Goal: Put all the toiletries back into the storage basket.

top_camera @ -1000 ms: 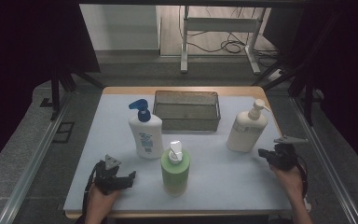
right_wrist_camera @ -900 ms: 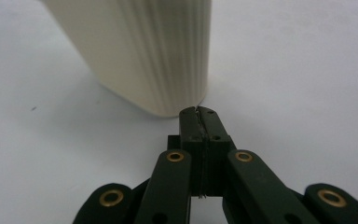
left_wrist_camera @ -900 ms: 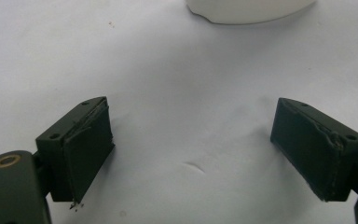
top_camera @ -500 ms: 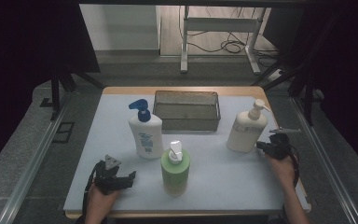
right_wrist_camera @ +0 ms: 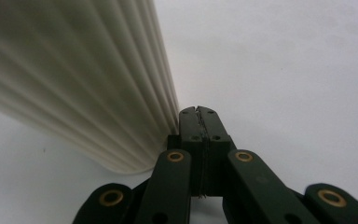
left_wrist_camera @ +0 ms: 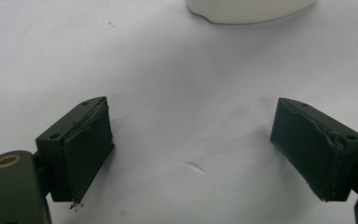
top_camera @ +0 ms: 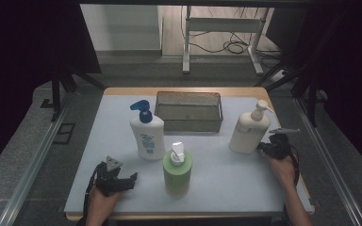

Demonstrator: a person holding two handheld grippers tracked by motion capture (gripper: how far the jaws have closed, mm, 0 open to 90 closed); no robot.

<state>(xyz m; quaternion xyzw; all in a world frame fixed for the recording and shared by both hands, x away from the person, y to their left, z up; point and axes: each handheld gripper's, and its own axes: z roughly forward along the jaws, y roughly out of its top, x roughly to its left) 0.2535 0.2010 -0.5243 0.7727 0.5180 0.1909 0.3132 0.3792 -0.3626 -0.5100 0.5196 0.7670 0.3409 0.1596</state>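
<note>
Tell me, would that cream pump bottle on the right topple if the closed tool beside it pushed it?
Probably it would slide if nudged low: the right tool sits shut near the base of the cream pump bottle. Pushed higher, it might tip, being tall with a narrow pump head. Its ribbed plastic wall looks stiff, not fragile.

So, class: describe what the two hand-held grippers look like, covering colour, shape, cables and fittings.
Both are black. The left gripper carries a grey three-cornered plate on top and a dark cable looping by the wrist. Its flat rectangular pads look worn at the edges. The right gripper has bar-like linkage arms with brass-coloured rivets. No sleeves are visible.
</note>
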